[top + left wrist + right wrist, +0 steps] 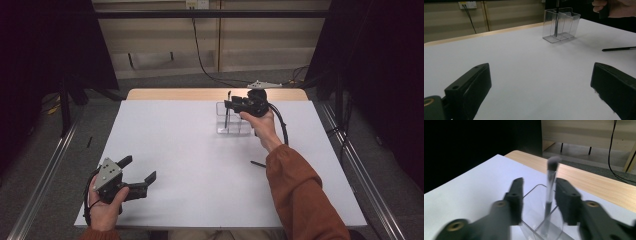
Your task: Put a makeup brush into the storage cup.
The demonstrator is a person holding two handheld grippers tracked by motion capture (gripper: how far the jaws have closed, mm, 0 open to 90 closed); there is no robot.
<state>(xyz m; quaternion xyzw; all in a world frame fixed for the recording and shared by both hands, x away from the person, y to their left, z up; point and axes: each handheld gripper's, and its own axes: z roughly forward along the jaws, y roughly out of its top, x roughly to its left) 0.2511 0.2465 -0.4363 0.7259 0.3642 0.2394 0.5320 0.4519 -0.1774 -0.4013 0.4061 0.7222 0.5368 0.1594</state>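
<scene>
A clear plastic organizer (233, 126) with several compartments stands at the far middle of the white table (200, 170). A makeup brush (227, 112) stands upright in it, bristles up. My right gripper (228, 104) hovers over the organizer. In the right gripper view the brush (550, 187) rises between the parted jaws of that gripper (539, 184), close beside one jaw and clear of the other, so it is open. My left gripper (140, 168) rests at the near left, open and empty. The left gripper view has the organizer (564, 27) far ahead of its jaws (540, 82).
A thin black stick-like item (258, 163) lies on the table to the right of centre, near the person's orange sleeve (300, 195); in the left gripper view it (619, 49) lies at the right. A wooden strip (175, 94) edges the table's far side.
</scene>
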